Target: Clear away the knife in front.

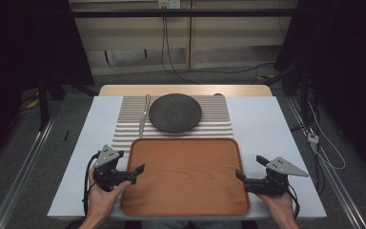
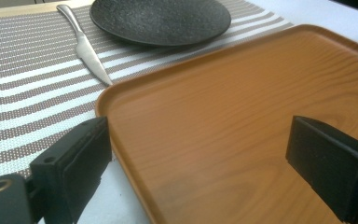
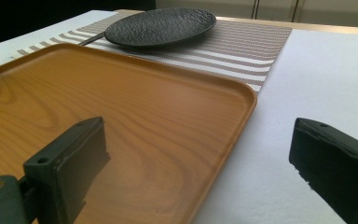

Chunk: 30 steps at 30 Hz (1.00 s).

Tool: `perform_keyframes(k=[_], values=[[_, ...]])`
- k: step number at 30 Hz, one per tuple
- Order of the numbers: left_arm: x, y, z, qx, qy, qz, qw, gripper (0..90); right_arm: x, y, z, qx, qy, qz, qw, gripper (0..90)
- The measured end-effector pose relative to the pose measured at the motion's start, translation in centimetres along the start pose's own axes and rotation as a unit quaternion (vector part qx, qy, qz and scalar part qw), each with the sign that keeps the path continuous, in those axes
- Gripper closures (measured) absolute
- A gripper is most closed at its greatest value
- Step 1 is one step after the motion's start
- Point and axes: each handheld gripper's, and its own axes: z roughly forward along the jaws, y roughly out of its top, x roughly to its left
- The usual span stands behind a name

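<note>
Things behind, on the table

A dark plate (image 1: 175,113) lies at 12 o'clock on a striped mat (image 1: 217,123). A knife (image 1: 144,117) lies just beside the plate, at its 9 o'clock. A white table (image 1: 276,124) bears all.

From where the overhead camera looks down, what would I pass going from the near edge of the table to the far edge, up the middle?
Wooden tray → striped placemat → dark round plate → bare wooden table edge.
</note>
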Motion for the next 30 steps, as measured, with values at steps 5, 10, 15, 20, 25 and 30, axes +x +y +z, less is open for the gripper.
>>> perform_keyframes(k=[5, 10, 15, 20, 25, 30], values=[[0.0, 0.3, 0.4, 0.002, 0.008, -0.009, 0.9999, 11.0, -0.1, 0.0, 0.1, 0.004, -0.001, 0.003, 1.0, 3.9], [-0.1, 0.8, 1.2, 0.027, 0.018, 0.009, 0.9994, 8.0, -0.2, -0.1, 0.0, 0.005, 0.001, 0.002, 1.0, 4.0], [0.1, 1.4, 1.7, 0.035, 0.019, 0.005, 0.9992, 10.5, -0.1, -0.1, 0.0, 0.009, 0.003, -0.002, 1.0, 3.9], [0.7, 2.2, 2.1, 0.042, 0.021, -0.012, 0.9988, 10.8, -0.2, -0.1, 0.0, 0.009, 0.006, -0.001, 0.9999, 3.9], [1.5, 3.0, 2.4, 0.045, 0.021, -0.027, 0.9984, 10.9, -0.1, -0.1, 0.2, 0.012, 0.009, -0.001, 0.9999, 3.7], [2.3, 4.0, 3.0, 0.048, 0.022, -0.012, 0.9985, 10.5, -0.1, -0.1, 0.2, 0.013, 0.007, -0.003, 0.9999, 3.7]])
